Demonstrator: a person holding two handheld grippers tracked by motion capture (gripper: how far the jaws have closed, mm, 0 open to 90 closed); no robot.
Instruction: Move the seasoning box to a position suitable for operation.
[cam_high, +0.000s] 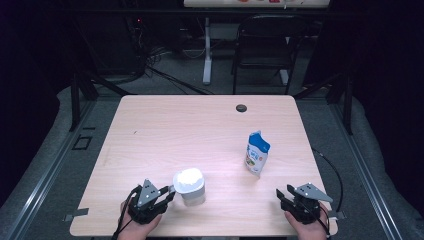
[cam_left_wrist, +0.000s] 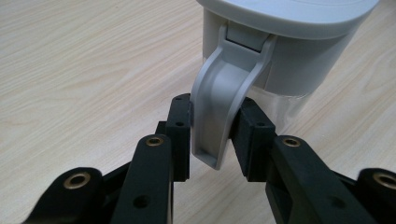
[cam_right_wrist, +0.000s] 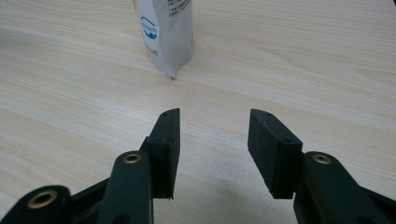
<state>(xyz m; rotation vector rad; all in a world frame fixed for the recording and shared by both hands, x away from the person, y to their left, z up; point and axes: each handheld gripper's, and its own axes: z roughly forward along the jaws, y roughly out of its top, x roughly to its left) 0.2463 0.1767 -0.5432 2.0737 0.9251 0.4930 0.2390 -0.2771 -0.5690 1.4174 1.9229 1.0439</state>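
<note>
Wooden table (cam_high: 165, 125), blue-white pouch (cam_high: 257, 153), print unreadable

A light wooden table (cam_high: 165, 130) with rounded corners stands in a dim room, brightest at its middle. A dark round grommet (cam_high: 241, 108) sits near its far edge. Grey carpet (cam_high: 45, 165) covers the floor on both sides, with a metal rail (cam_high: 40, 190) running along the left. Beyond the table a black folding chair (cam_high: 265, 45) stands beside a white desk leg (cam_high: 206, 52). Black cables (cam_high: 160, 62) lie tangled on the floor at the back. The walls fade into darkness.
</note>
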